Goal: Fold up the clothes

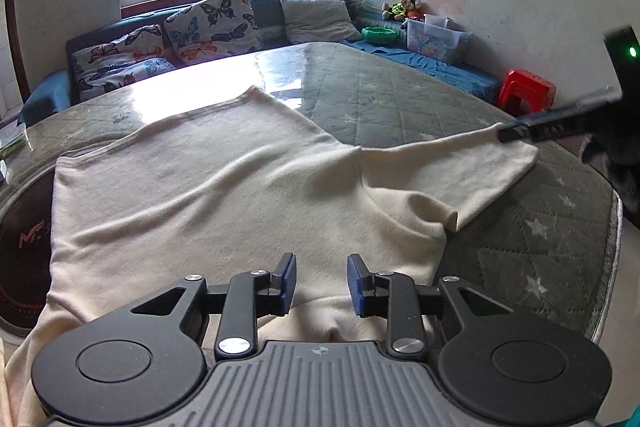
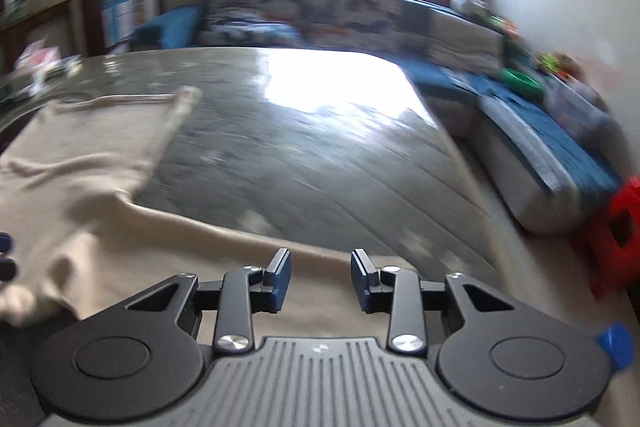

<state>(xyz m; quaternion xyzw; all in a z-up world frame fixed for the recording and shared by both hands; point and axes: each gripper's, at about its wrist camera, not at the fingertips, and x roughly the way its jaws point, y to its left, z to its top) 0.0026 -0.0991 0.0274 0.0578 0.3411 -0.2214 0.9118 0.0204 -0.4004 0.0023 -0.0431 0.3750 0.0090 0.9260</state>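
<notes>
A cream short-sleeved shirt [image 1: 208, 187] lies spread flat on the glass-topped table [image 1: 380, 87], one sleeve [image 1: 472, 175] stretched out to the right. My left gripper [image 1: 322, 281] is open, hovering just above the shirt's near edge by the collar. My right gripper [image 2: 320, 279] is open over the sleeve [image 2: 224, 259]; its view is motion-blurred. In the left wrist view the right gripper's fingertips [image 1: 516, 133] reach the sleeve's far corner. The shirt's body [image 2: 80, 155] shows at the left of the right wrist view.
A blue sofa with butterfly cushions [image 1: 192, 31] runs behind the table and along the right wall. A red stool [image 1: 526, 93] stands at the right beside the table [image 2: 624, 227]. Toys and a plastic box [image 1: 436, 37] sit on the sofa. Small items [image 2: 40, 71] lie at the table's far left.
</notes>
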